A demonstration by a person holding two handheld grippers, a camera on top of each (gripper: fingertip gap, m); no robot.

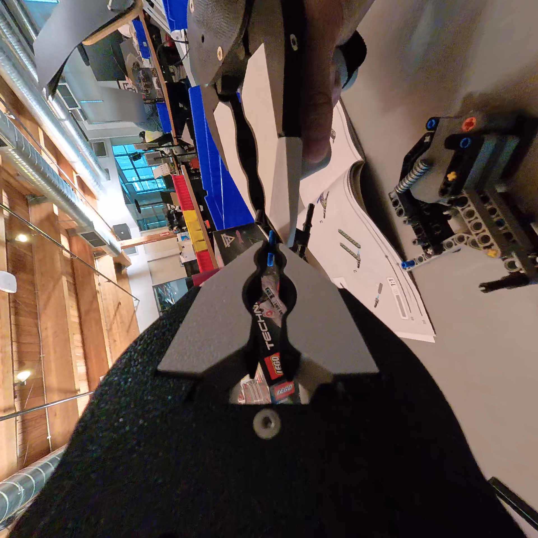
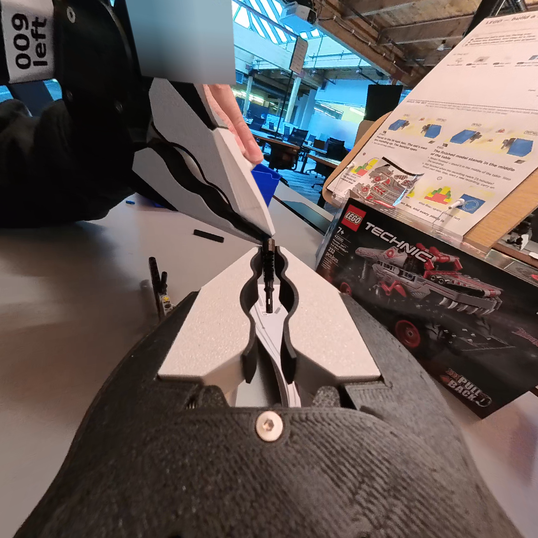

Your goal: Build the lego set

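Observation:
My left gripper (image 1: 272, 246) is shut on a small blue pin (image 1: 271, 251) that sticks out past its tips. My right gripper (image 2: 267, 250) is shut on a black rod piece (image 2: 267, 276) with a ribbed middle, held along its fingers. The two grippers meet tip to tip above the table, with the pin at the rod's end. The right gripper (image 1: 276, 230) comes in from above in the left wrist view, and the rod (image 1: 305, 224) shows beside it. The left gripper (image 2: 266, 234) comes down from the upper left in the right wrist view. The pin does not show there.
The part-built grey and black model (image 1: 477, 189) stands on the grey table (image 1: 480, 334) beside the open instruction booklet (image 1: 364, 247). The set's box (image 2: 422, 291) lies to the right under a leaning instruction board (image 2: 465, 131). A loose black beam (image 2: 209, 235) and a blue bin (image 2: 266, 177) are farther off.

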